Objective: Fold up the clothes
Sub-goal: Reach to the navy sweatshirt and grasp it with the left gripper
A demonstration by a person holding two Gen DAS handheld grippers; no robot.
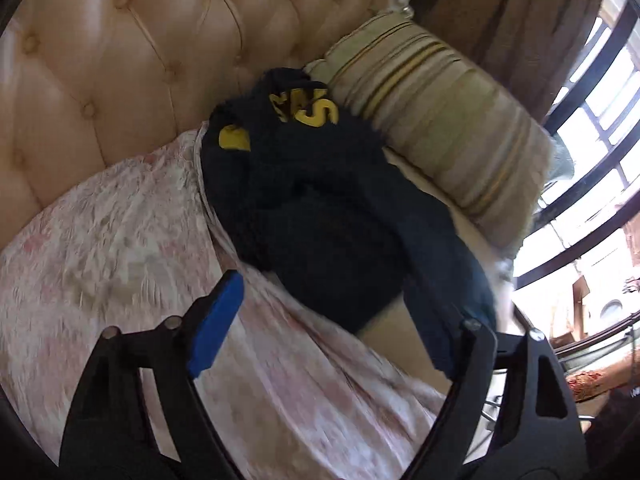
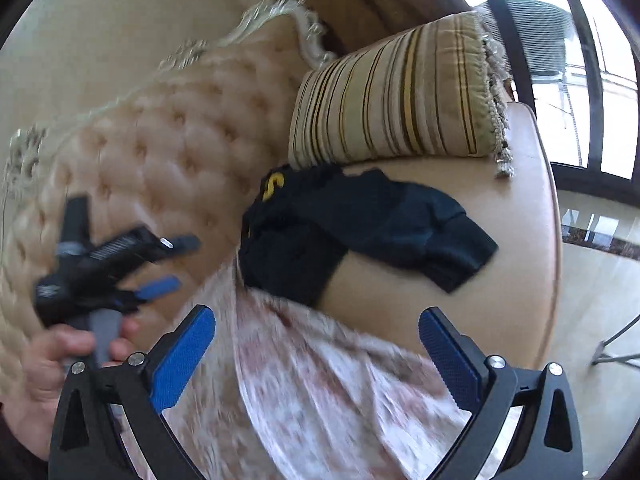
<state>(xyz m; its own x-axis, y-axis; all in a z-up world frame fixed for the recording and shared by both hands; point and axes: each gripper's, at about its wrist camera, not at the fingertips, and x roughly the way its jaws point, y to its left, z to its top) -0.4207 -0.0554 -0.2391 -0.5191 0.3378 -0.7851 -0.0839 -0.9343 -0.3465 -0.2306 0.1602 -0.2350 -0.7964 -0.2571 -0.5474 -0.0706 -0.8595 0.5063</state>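
On the beige sofa seat (image 2: 460, 312), a crumpled navy garment (image 1: 320, 208) lay against the striped cushion (image 2: 392, 96); left gripper (image 1: 332, 320) and right gripper (image 2: 316, 356) both hung spread, empty, near its edge.

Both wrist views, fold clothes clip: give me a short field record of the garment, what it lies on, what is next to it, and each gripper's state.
garment: crumpled dark navy garment with yellow lettering, unfolded
lies on: beige sofa seat, one end over the pink floral cloth
beside it: striped beige and gold cushion, touching the garment's far edge
backrest: tufted beige leather backrest
left gripper: open, nothing between the blue pads, near the garment's near end
right gripper: open, empty, short of the garment
person: hand holding the left gripper's handle
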